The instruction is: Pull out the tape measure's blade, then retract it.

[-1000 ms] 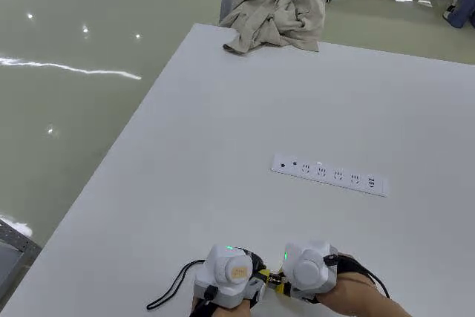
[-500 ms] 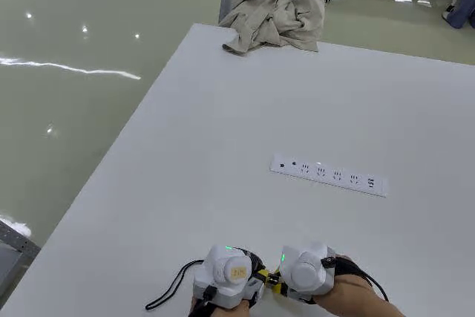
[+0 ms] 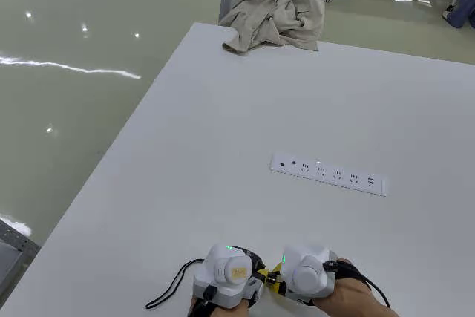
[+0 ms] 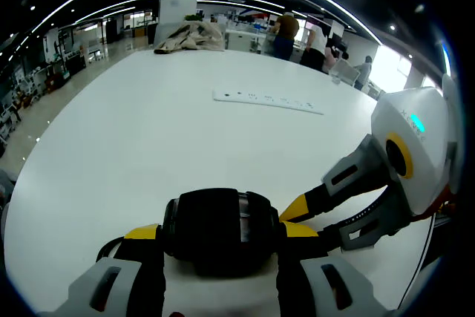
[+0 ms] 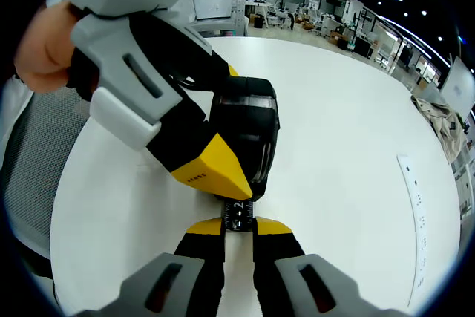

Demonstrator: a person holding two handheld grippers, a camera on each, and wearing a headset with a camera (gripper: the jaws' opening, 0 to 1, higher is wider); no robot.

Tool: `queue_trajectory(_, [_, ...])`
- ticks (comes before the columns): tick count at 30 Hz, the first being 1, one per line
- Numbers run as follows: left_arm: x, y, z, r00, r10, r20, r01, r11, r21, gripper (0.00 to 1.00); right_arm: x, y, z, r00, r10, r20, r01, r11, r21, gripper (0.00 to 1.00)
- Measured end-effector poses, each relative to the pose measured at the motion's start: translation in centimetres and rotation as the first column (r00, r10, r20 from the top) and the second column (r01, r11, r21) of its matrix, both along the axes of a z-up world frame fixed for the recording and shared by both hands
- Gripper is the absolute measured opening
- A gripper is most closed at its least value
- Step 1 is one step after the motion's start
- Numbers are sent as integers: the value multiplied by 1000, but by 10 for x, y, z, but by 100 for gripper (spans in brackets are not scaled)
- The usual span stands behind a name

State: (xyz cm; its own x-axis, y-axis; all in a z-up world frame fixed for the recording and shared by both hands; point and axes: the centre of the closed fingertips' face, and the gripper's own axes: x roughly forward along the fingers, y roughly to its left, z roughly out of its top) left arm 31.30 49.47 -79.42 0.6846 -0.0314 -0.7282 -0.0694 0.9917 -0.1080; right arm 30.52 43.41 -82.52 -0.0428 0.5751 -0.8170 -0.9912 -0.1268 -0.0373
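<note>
A black tape measure point(image 4: 223, 224) with a ribbed case sits low over the white table point(image 3: 223, 146), and my left gripper point(image 4: 223, 234) is shut on the case with its yellow-tipped jaws on either side. In the right gripper view the case point(image 5: 246, 135) lies straight ahead. A short stub of blade point(image 5: 239, 214) pokes out, and my right gripper point(image 5: 239, 226) is shut on it. In the head view both grippers meet at the near table edge, the left gripper point(image 3: 251, 284) and the right gripper point(image 3: 280, 284) almost touching, with the tape measure point(image 3: 266, 278) between them.
A white power strip point(image 3: 328, 174) lies mid-table, beyond the grippers. A beige jacket point(image 3: 278, 7) is draped at the far edge. A black cord point(image 3: 172, 289) loops left of the left gripper. The table's left edge point(image 3: 111, 176) drops to a shiny floor.
Almost nothing differs. The grippers stay pressed close together at the near edge, and the right one has sunk very slightly in the picture.
</note>
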Motion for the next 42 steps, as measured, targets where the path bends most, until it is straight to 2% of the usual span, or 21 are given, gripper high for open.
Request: queue_trajectory(42, [0,0,-1,1000,20,-2,-20,1000,-6,59,-1,6,-1,999,32,-5,-32,999,-17,14])
